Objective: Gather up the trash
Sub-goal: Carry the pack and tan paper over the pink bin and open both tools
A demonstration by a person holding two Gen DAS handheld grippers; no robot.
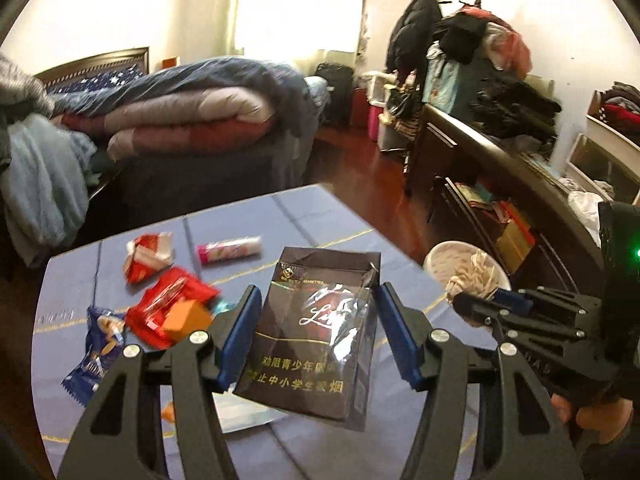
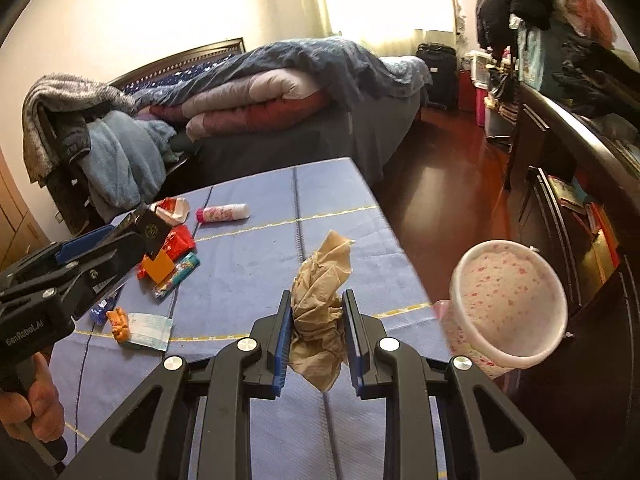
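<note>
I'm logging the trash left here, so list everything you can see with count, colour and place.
cigarette pack: 1, black, held between left gripper fingers
crumpled tissue: 1, tan, held between right gripper fingers
bin: 1, white with pink speckles, beside table's right edge
tube: 1, pink and white, far table
red wrappers: 2, red, left table
blue wrapper: 1, left edge
orange card: 1, by wrappers
table: 1, blue cloth
bed: 1, quilts piled
left gripper: black, blue pads
right gripper: black, blue pads
</note>
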